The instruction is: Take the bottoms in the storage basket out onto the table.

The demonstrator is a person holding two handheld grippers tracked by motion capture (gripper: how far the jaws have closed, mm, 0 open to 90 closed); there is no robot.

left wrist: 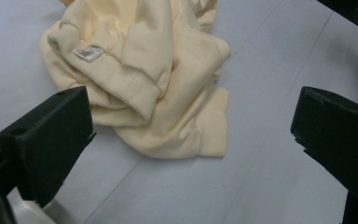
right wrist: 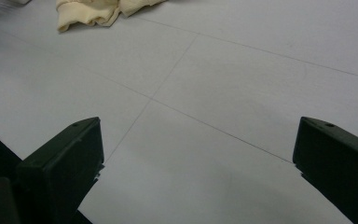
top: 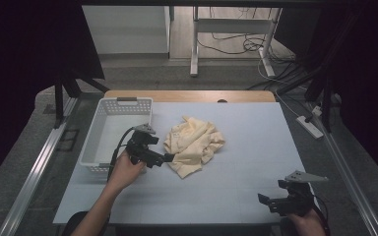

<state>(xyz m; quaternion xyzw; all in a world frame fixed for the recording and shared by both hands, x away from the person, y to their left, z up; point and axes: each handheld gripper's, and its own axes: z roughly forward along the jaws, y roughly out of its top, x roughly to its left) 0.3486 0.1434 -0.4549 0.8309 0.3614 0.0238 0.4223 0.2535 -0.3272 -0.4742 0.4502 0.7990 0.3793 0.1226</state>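
Crumpled cream garment (top: 195,146) lying mid-worktop, just right of the white basket (top: 116,132). The left gripper (top: 166,158), jaws spread and empty, points at the garment's near-left edge; in the left gripper view the cloth lies toward 11 o'clock of the jaws. The right gripper (top: 265,200), jaws likewise released, waits well apart at the worktop's (top: 256,147) 5 o'clock corner, so the left hand is nearer.

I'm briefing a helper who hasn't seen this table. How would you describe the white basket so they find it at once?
Start from the pale grey table and look to its far left corner, left of the crumpled cream sweatshirt. There sits the white plastic basket: rectangular, with perforated walls and a handle slot in its far rim. It is the one rigid container there.
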